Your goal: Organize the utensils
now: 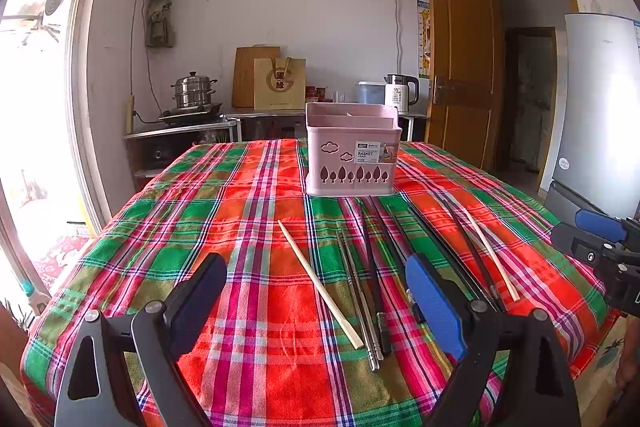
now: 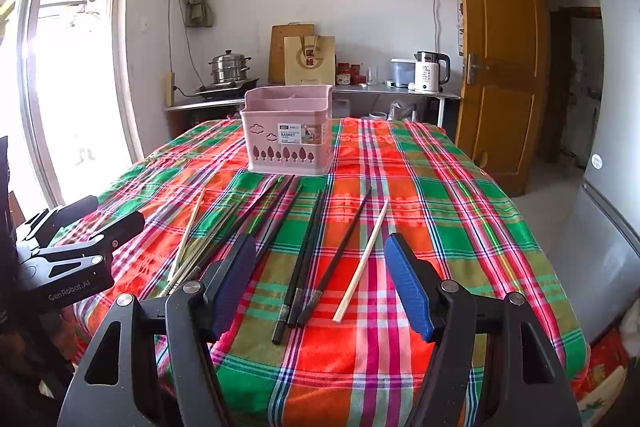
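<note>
A pink utensil basket [image 1: 352, 151] [image 2: 289, 131] stands upright on the plaid tablecloth [image 1: 248, 211] [image 2: 432, 195], far side. Between it and me lie several loose chopsticks: a pale wooden one [image 1: 320, 287], a metal pair [image 1: 358, 301], black ones [image 1: 376, 279] [image 2: 306, 259], and another wooden one [image 1: 492, 255] [image 2: 362, 263]. My left gripper [image 1: 316, 295] hovers open above the near wooden and metal chopsticks, holding nothing. My right gripper [image 2: 322, 279] is open over the black chopsticks and the right wooden one, also with nothing in it.
Behind the table a steel counter [image 2: 396, 91] carries a steamer pot [image 1: 194, 91], a paper bag [image 1: 280, 83] and a kettle [image 1: 402, 93]. A wooden door [image 1: 460, 59] and a fridge [image 1: 600, 115] stand on the right, a bright window on the left.
</note>
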